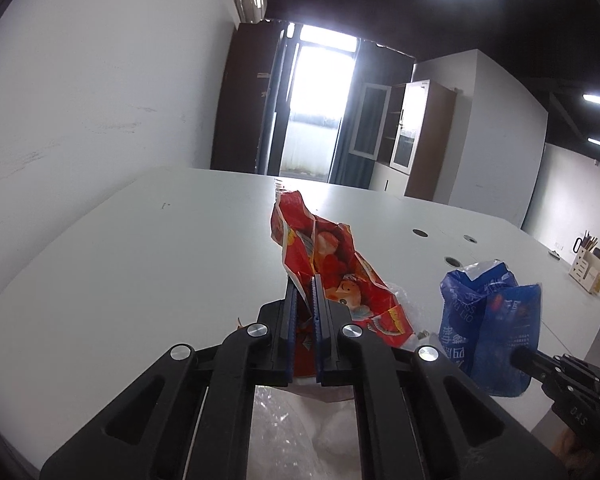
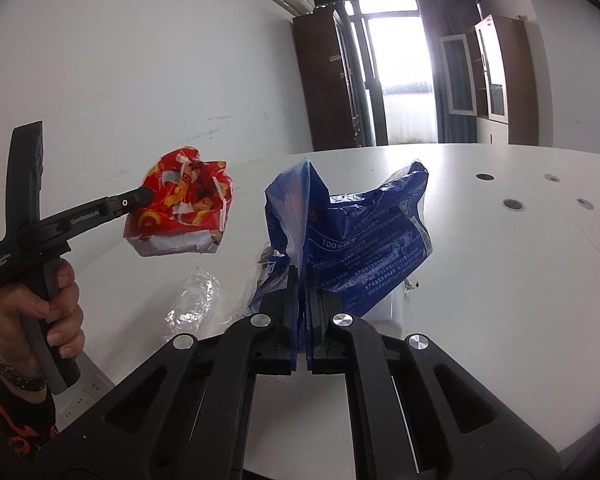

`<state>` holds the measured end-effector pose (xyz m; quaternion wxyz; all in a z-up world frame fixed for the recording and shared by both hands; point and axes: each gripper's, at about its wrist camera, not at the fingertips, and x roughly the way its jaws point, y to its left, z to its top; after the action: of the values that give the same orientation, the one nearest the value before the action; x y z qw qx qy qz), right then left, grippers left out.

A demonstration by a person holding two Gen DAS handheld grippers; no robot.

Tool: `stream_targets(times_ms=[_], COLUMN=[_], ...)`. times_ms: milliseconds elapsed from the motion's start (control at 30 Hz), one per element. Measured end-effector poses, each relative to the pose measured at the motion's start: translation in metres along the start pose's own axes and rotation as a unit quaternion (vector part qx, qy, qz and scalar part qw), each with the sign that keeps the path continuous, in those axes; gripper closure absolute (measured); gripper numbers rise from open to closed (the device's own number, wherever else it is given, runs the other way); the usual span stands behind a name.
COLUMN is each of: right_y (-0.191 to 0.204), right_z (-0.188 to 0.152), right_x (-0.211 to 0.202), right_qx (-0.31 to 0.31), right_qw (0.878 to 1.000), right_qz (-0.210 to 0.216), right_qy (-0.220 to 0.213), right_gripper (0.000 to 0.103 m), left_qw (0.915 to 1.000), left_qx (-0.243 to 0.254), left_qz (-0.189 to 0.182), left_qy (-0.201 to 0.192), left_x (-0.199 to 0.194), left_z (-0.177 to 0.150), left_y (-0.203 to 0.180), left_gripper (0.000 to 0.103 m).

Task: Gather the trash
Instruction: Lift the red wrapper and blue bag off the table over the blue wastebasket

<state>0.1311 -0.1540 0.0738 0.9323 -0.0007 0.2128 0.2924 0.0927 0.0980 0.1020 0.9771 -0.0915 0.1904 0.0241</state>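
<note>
- Left hand-held gripper (image 1: 305, 292): black, two fingers with blue pads, pressed together on a fold of the crumpled red printed plastic snack wrapper (image 1: 324, 264). The wrapper rises ahead of the fingertips; in the right wrist view it hangs off the white counter (image 1: 140, 248).
- Right hand-held gripper (image 2: 300, 284): same build, jaws pinching the crumpled blue printed plastic packaging bag (image 2: 356, 232), which stands up ahead of the fingertips and appears to be off the counter surface.
- Person's hand (image 2: 56, 304): wrapped round the left tool's handle, seen to the left of the right hand-held gripper; dark sleeve with orange pattern and a wristband below it.
- Below and between the two tools: a crumpled clear plastic film (image 2: 192, 300) lying on the counter, ungrasped; a small scrap (image 2: 412, 284) shows just right of the blue bag, too small to identify.
- Task standing, as judged: two pieces of trash in grip, neither yet deposited; no bin is visible in either view. The clear film and the small scrap remain to be collected.
- Open room: bare counter extends ahead and right, broken only by round cable holes (image 2: 512, 205). The counter's left edge runs near the white wall (image 2: 140, 80), leaving little room beyond the left tool. A desk organiser (image 1: 588, 268) stands well apart at far right.
</note>
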Motion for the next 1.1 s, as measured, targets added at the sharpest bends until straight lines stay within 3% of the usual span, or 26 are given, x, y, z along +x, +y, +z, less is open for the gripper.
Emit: stream_targets(times_ms=[433,633,933,1100], right_y=[0.009,0.004,0.016,0.029], right_z=[-0.032,-0.054,-0.091,-0.115], right_x=[-0.086,-0.116,-0.14,-0.139], right_qx=[-0.035,-0.04,-0.072,-0.085], right_qw=[0.999,0.999,0.996,0.992], right_qz=[0.028,0.029,0.034,0.054], right_qy=[-0.001,0.005,0.039,0.071], right_gripper=[0.101,0.101,0.101,0.101], left_qw=[0.9996,0.9996,0.9983,0.9942], left_qx=[-0.01,0.025,0.029,0.009], left_qz=[-0.017,-0.009,-0.024,-0.034], left_qy=[-0.021,-0.001,0.043,0.102], left_x=[-0.12,-0.153,-0.17,-0.15], left_z=[-0.061,-0.096,-0.13,-0.158], left_y=[-0.025,-0.031,-0.013,0.002], left_gripper=[0.098,0.099,0.1,0.101])
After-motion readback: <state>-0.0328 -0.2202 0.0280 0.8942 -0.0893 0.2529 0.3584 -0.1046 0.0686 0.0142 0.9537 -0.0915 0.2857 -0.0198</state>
